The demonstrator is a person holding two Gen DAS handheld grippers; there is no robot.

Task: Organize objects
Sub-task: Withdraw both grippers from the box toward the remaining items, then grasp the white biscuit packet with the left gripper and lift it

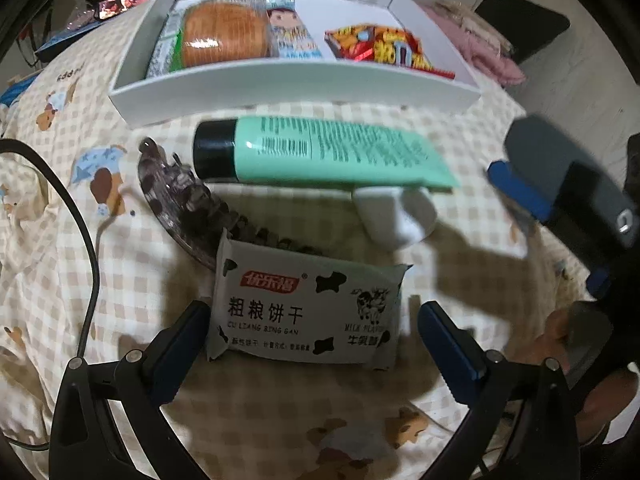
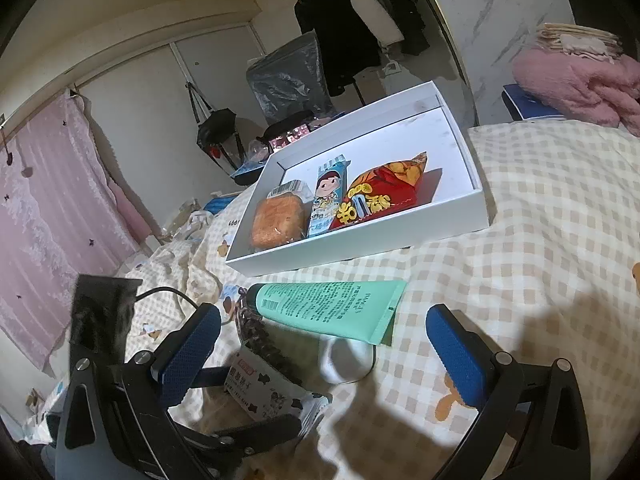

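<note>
Left wrist view: the left gripper [image 1: 314, 340] stands with its blue-padded jaws spread wide, one on each side of a white biscuit packet [image 1: 306, 304] printed with black cow patches. The left pad lies just beside the packet's left edge and the right pad stands apart from it, so nothing is grasped. The packet is glossy film, flat and rectangular, lying on a checked bedsheet [image 1: 80, 264] of soft, wrinkled cloth with cartoon bears.

Just beyond the packet a dark, spotted hair claw clip [image 1: 180, 200] lies partly under the packet's far left corner. Farther on, a mint-green tube [image 1: 320, 152] with a black cap lies crosswise, its crimped end resting over a small white rounded object [image 1: 396, 216]. A black cable [image 1: 80, 240] curves across the sheet at left.

Beyond the tube sits a shallow white cardboard box [image 1: 288, 92] holding a wrapped round bun [image 1: 224, 36], a blue cartoon snack bar [image 1: 292, 28] and a red crinkled snack bag [image 1: 384, 50].

In the right wrist view, the right gripper [image 2: 324, 348] hangs released above the sheet, jaws wide, with the tube and white object between and beyond them. It appears blurred at the right edge of the left view.
</note>
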